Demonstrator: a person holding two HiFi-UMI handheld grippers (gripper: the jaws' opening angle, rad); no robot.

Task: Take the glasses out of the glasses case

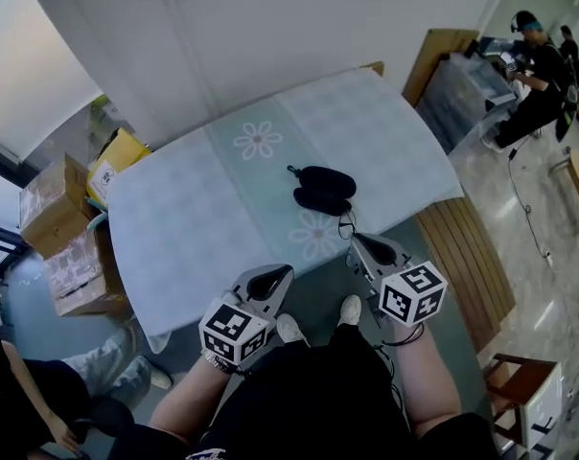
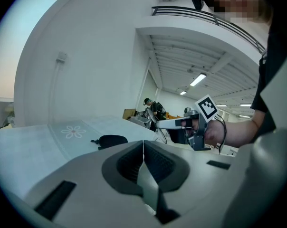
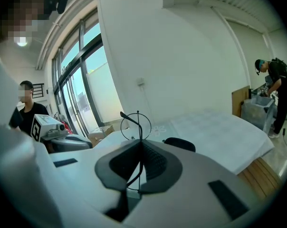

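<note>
The black glasses case [image 1: 323, 190] lies open in two halves on the pale flowered tablecloth [image 1: 194, 218], just right of middle. My right gripper [image 1: 355, 242] hovers at the table's near edge, shut on the thin black wire glasses [image 1: 346, 224]. In the right gripper view the glasses [image 3: 136, 126] stick up from the closed jaws of that gripper [image 3: 141, 146], with the case [image 3: 179, 144] behind them. My left gripper [image 1: 282, 273] is shut and empty, below the table edge. From the left gripper [image 2: 143, 146] view I see the case [image 2: 111, 140] and the right gripper [image 2: 181, 125].
Cardboard boxes [image 1: 55, 204] and a yellow box [image 1: 117, 161] are stacked left of the table. A slatted wooden bench [image 1: 467, 257] runs along its right side, with a small stool [image 1: 524, 381] nearer. A person [image 1: 534, 75] works at the far right; another sits at lower left.
</note>
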